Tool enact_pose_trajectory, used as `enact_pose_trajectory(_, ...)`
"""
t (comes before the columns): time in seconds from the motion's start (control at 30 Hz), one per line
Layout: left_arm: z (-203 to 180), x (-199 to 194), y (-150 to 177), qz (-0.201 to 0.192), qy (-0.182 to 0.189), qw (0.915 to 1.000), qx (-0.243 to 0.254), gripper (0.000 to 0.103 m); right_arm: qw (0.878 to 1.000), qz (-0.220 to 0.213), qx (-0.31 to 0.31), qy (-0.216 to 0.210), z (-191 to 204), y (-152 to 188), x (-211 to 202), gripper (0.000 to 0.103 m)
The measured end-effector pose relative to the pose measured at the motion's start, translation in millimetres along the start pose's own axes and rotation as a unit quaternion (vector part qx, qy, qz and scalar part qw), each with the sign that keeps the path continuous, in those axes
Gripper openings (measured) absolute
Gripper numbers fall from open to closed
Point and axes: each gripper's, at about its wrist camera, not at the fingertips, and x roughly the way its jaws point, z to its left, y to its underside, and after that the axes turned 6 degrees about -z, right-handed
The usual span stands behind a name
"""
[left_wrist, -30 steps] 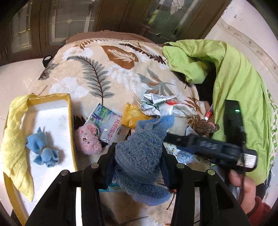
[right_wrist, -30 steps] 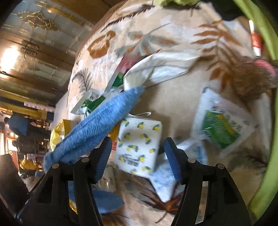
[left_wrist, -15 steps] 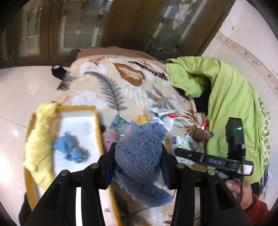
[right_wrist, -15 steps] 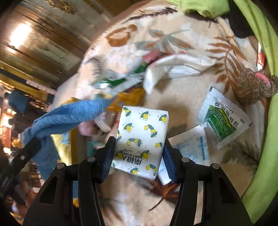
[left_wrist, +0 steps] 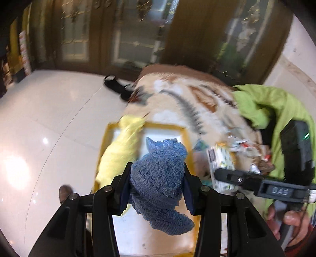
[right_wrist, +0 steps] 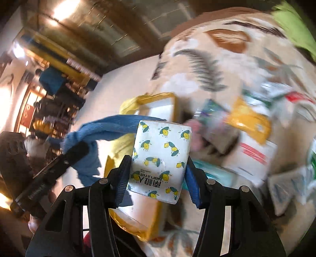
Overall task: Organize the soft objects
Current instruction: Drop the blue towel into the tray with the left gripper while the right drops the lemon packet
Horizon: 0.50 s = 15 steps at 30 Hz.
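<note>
Floor: shiny white tiles point(left_wrist: 49, 118) with bright spots of light on them.
Doors: tall dark brown wood doors point(left_wrist: 189, 31) with patterned glass panes point(left_wrist: 136, 39).
Wall: pale cream wall point(left_wrist: 296, 65) on the right.
Far room: a ceiling light point(right_wrist: 65, 8) glows; blurry furniture point(right_wrist: 55, 110) stands below.

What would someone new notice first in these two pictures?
The bunched blue towel clamped in the left gripper fills the middle of the left wrist view, above the yellow-rimmed tray. In the right wrist view, the right gripper grips a white tissue pack printed with lemons.
</note>
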Motion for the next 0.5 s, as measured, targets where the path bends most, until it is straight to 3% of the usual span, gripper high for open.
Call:
enact_pose_trajectory(0.23,24,38,25,0.043,-0.022,0.9983,-0.031,0.045,0.996,0.031,-0.068,0.038,38,-6,68,0.053)
enact_pose_trajectory(0.4,31,47,36,0.049,-0.033,0.9976,-0.035,0.054,0.992,0.046,-0.101,0.067,45,-7,103,0.053)
enact_pose_trajectory(0.5,41,49,39,0.049,-0.047,0.9965,-0.048,0.066,0.990,0.050,-0.107,0.080,41,-5,114,0.054)
